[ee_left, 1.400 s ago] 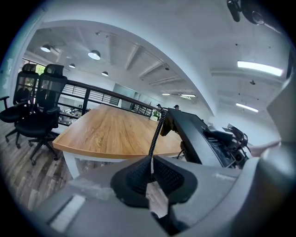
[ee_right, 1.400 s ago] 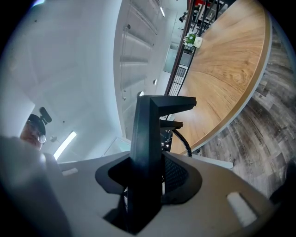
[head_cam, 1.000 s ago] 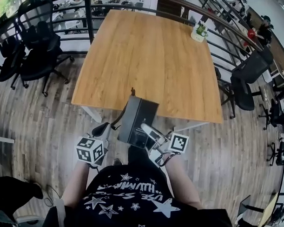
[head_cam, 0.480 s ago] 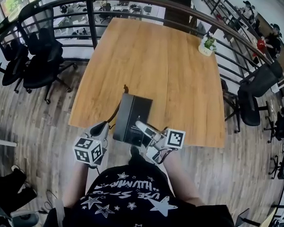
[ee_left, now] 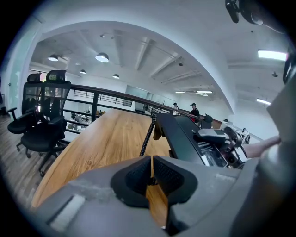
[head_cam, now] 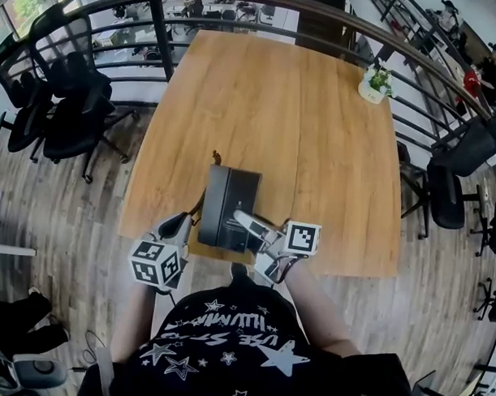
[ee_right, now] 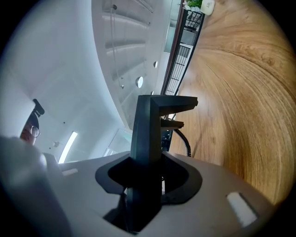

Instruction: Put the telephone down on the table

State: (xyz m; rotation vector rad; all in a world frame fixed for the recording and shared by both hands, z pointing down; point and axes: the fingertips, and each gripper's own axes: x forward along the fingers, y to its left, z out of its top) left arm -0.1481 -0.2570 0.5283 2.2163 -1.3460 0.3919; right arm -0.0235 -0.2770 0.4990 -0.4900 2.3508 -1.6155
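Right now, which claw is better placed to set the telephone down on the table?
Right. The right claw grips the telephone itself above the table; the left claw pinches only its cord.

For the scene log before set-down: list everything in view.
table: one, light wood, centre
telephone: one, black, over table's near edge
coiled cord: one, black, telephone to left gripper
potted plant: one, green, table's far right corner
office chairs: several, black, both sides of table
railing: one, dark, behind table
bystanders: two, far right
shirt: black with white stars, bottom
left gripper: grey, shut on coiled cord
right gripper: grey, shut on telephone
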